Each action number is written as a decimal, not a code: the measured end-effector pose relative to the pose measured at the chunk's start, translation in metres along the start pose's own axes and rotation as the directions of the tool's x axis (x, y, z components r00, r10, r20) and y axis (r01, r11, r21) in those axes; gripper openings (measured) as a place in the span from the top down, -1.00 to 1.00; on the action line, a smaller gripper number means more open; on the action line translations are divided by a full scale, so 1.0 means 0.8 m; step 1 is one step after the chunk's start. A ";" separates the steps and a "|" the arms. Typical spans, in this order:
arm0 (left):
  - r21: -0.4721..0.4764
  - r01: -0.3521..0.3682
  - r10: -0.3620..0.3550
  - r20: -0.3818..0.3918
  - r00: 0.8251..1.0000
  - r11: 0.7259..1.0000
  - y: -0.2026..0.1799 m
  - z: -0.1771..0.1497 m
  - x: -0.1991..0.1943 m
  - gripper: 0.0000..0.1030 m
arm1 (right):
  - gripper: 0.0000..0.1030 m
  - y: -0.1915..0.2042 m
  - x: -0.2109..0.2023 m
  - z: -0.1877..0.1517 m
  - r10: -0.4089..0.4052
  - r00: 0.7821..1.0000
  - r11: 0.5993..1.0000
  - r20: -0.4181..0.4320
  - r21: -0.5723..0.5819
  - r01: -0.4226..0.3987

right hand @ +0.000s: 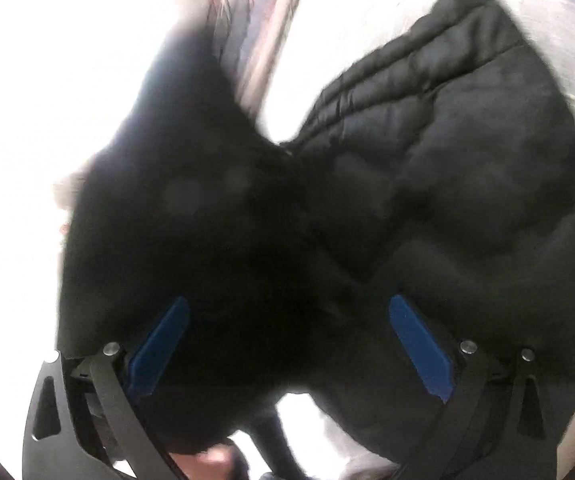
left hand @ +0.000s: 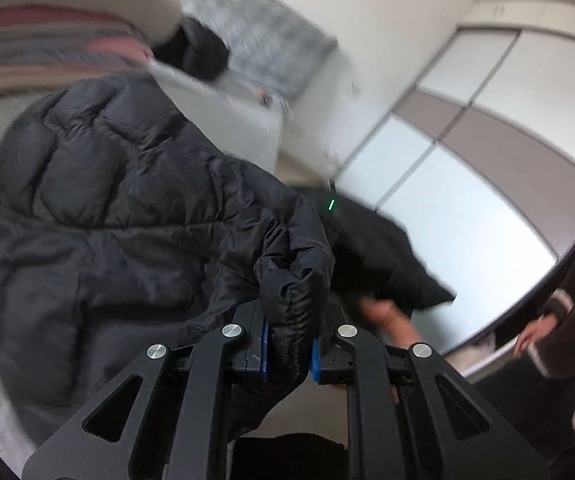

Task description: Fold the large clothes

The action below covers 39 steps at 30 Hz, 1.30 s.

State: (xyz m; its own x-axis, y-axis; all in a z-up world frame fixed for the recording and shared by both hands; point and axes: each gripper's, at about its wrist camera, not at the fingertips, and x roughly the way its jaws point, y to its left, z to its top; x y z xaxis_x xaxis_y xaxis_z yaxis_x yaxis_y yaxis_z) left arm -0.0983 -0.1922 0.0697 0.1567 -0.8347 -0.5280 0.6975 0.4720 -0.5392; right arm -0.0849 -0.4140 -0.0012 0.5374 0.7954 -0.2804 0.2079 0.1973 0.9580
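Left gripper [left hand: 289, 344] is clamped hard on a thick fold of the black puffer jacket [left hand: 127, 208], the blue pads [left hand: 264, 346] squeezing a padded edge that bulges up just beyond the fingertips, while the rest of the coat spreads away ahead and to the left of those fingers. Over on the other side, the right gripper [right hand: 287, 344] is spread wide, its blue pads [right hand: 159, 346] well apart with dark fabric filling the space between and beyond them, but nothing pinched. So the whole lifted part hangs off one grip, and that's the worry: slick, puffy shell fabric compresses and can creep out from between the pads if the left side pulls sideways. The right view is blurred and half blown out by bright light, so it's hard to tell which layer sits between its fingers; closing now could grab two layers, or a sleeve instead of the hem, and the fold would come out lopsided. A bare hand [left hand: 391, 312] shows just past the left gripper's right finger, close to the cloth, and could get tangled in it. The striped fabric [left hand: 47, 44] far beyond the fingers lies close to the jacket and could get dragged along.
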 end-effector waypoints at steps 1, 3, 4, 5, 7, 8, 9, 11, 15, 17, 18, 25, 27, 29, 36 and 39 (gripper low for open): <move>0.001 0.002 -0.002 -0.031 1.000 1.000 -0.001 -0.005 0.018 0.75 | -0.89 -0.009 -0.006 0.005 0.004 1.000 1.000 0.019 0.023 -0.005; -0.005 0.008 -0.009 -0.077 0.997 1.000 0.002 -0.010 0.042 0.75 | -0.89 -0.024 -0.024 0.011 0.007 0.997 0.999 0.080 0.053 -0.011; -0.009 0.009 -0.010 -0.105 0.994 1.000 0.004 -0.014 0.056 0.75 | -0.89 -0.030 -0.040 0.011 0.007 0.992 0.998 0.123 0.057 -0.015; -0.010 0.008 -0.009 -0.125 0.992 1.000 0.006 -0.017 0.064 0.75 | -0.89 -0.030 -0.047 0.011 0.006 0.990 0.998 0.142 0.057 -0.014; -0.021 0.017 -0.020 -0.165 0.986 1.000 0.009 -0.023 0.080 0.74 | -0.90 -0.025 -0.064 0.010 0.049 0.983 0.998 0.178 0.039 -0.057; -0.028 0.021 -0.026 -0.207 0.978 0.999 0.013 -0.027 0.095 0.74 | -0.90 -0.019 -0.065 0.009 0.082 0.981 0.996 0.178 0.026 -0.088; -0.029 0.023 -0.029 -0.239 0.970 0.999 0.014 -0.031 0.109 0.74 | -0.90 -0.007 -0.065 0.008 0.082 0.978 0.996 0.190 0.001 -0.084; -0.021 0.024 -0.029 -0.287 0.957 0.999 0.020 -0.044 0.127 0.73 | -0.90 0.026 -0.060 0.006 0.064 0.979 0.996 0.194 -0.081 -0.049; 0.006 0.023 -0.019 -0.341 0.940 1.000 0.013 -0.054 0.148 0.67 | -0.90 0.085 -0.037 0.006 0.185 0.975 0.966 0.123 -0.204 -0.158; 0.023 0.012 -0.003 -0.348 0.937 1.000 0.009 -0.054 0.151 0.62 | -0.90 0.096 -0.024 0.018 0.245 0.968 0.949 0.049 -0.214 -0.230; 0.031 0.007 0.005 -0.351 0.936 1.000 0.007 -0.054 0.150 0.59 | -0.90 0.096 -0.009 0.024 0.205 0.978 0.959 0.019 -0.204 -0.197; 0.147 -0.074 0.117 -0.310 0.943 0.986 -0.021 -0.053 0.091 0.27 | -0.87 0.042 0.048 0.051 -0.027 1.000 0.993 0.003 -0.115 0.027; 0.147 -0.106 0.141 -0.252 0.957 0.983 -0.017 -0.047 0.057 0.15 | -0.87 0.046 0.045 0.039 -0.039 0.999 0.992 0.006 -0.123 0.040; 0.108 -0.154 0.172 -0.190 0.966 0.982 0.000 -0.035 0.026 0.09 | -0.87 0.057 0.041 0.033 -0.050 0.999 0.989 0.010 -0.137 0.051; -0.018 -0.242 0.236 -0.165 0.958 0.970 0.060 -0.021 0.014 0.05 | -0.87 0.087 0.020 -0.042 0.060 0.998 0.970 -0.009 -0.234 -0.060; -0.020 -0.233 0.222 -0.226 0.948 0.972 0.071 -0.032 0.046 0.05 | -0.87 0.050 0.043 -0.046 -0.123 0.992 0.971 -0.011 -0.206 0.118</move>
State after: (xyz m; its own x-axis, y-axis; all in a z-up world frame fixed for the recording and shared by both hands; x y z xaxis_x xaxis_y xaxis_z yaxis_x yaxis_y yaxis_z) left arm -0.0707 -0.1887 0.0027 0.1453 -0.6223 -0.7692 0.6277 0.6589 -0.4146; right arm -0.0879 -0.3573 0.0298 0.4990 0.7710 -0.3957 0.0968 0.4042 0.9095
